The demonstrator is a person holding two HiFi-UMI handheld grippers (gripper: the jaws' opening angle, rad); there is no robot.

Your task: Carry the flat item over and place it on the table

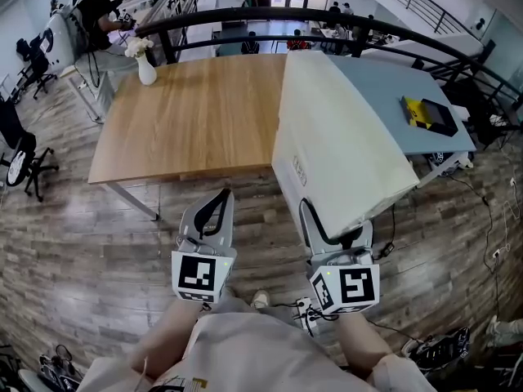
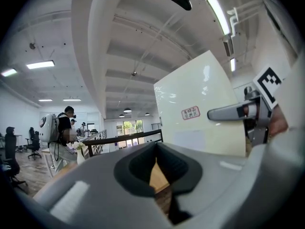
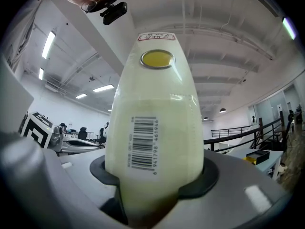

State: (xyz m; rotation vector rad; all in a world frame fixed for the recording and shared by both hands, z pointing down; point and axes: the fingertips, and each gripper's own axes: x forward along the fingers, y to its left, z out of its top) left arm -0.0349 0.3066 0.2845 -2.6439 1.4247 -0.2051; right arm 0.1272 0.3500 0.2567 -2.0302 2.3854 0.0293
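Note:
The flat item point(image 1: 343, 137) is a large cream-white board with a small red label. It stands tilted up over the floor, between the wooden table point(image 1: 196, 113) and the blue-grey table point(image 1: 392, 84). My right gripper point(image 1: 328, 223) is shut on its near lower edge. In the right gripper view the board point(image 3: 155, 123) fills the space between the jaws and shows a barcode. My left gripper point(image 1: 216, 209) hangs beside it over the floor, jaws together and holding nothing. The left gripper view shows the board point(image 2: 200, 109) to the right, with the right gripper point(image 2: 248, 113) clamped on it.
A white vase of flowers point(image 1: 145, 65) stands at the wooden table's far left corner. A yellow-and-black item point(image 1: 429, 114) lies on the blue-grey table. A dark railing point(image 1: 245, 16) runs behind both tables. Office chairs point(image 1: 24, 158) and a seated person point(image 1: 98, 11) are at the left, and cables point(image 1: 458, 345) lie on the floor at the right.

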